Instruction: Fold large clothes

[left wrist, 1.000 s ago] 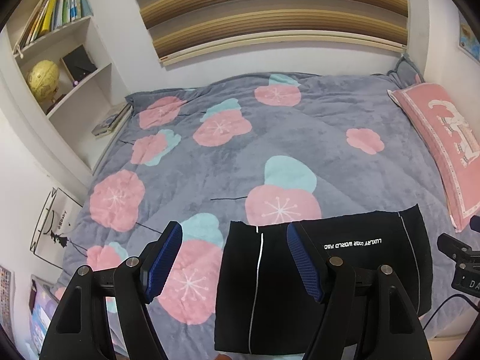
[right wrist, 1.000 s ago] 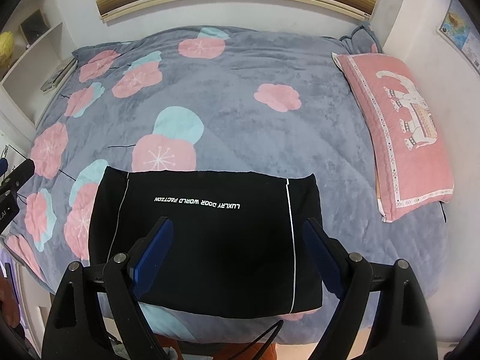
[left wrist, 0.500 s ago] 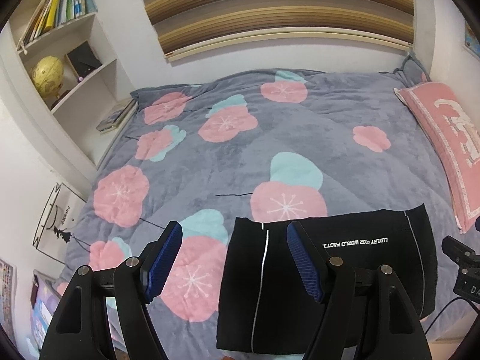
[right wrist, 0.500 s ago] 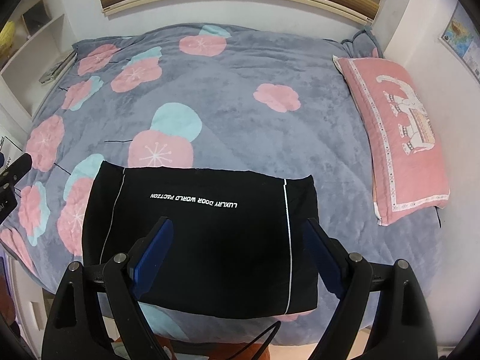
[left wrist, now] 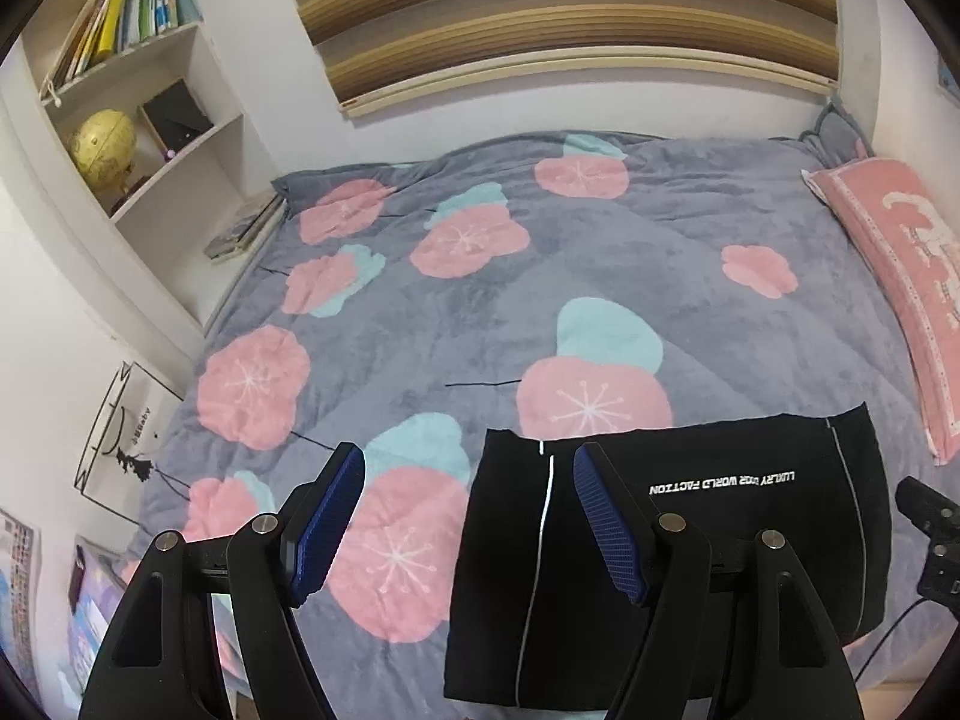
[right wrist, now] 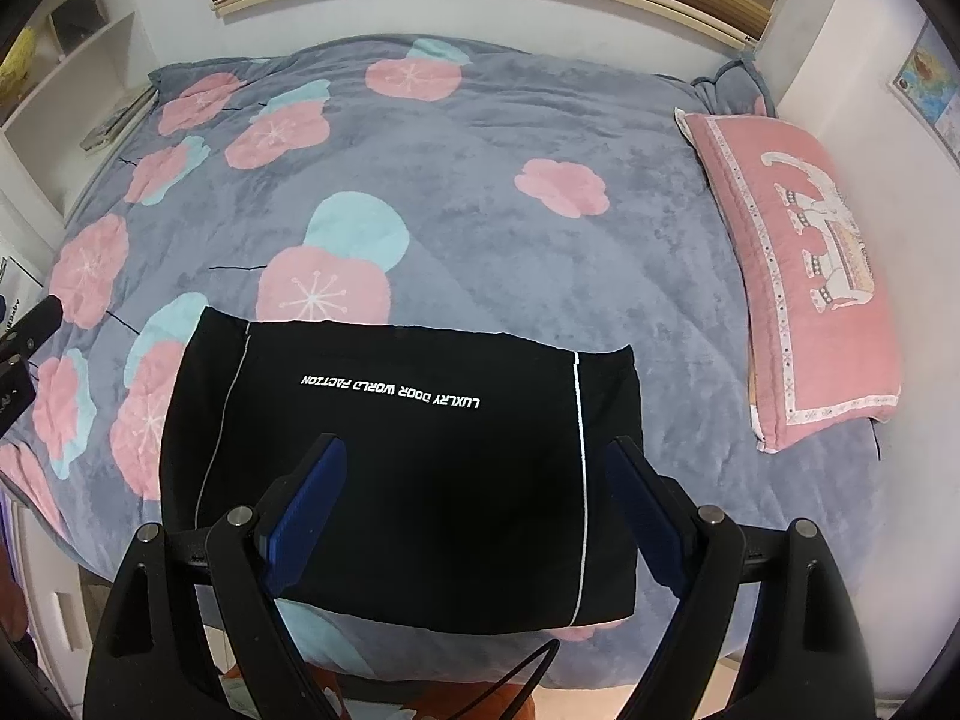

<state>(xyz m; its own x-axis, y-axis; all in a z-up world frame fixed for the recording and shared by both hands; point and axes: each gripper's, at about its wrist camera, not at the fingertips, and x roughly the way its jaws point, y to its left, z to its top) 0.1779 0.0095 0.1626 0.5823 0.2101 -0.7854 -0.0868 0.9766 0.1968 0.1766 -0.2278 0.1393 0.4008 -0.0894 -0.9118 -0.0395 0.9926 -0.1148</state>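
Observation:
A black garment (left wrist: 708, 546) (right wrist: 420, 468) with thin white stripes and white lettering lies folded into a flat rectangle near the front edge of the bed. My left gripper (left wrist: 468, 468) hovers open above the garment's left edge, with nothing between its blue pads. Over the middle of the garment my right gripper (right wrist: 477, 462) also hangs open and holds nothing. The tip of the right tool (left wrist: 927, 531) shows at the right edge of the left wrist view.
The bed carries a grey blanket with pink and teal flowers (left wrist: 540, 276) (right wrist: 540, 138). A pink pillow (right wrist: 804, 264) (left wrist: 900, 276) lies along its right side. White shelves with books and a globe (left wrist: 105, 147) stand on the left, and a window blind hangs behind.
Both views have drifted slightly, so the garment sits a little lower in the left wrist view. The garment itself has not moved and both grippers stay open.

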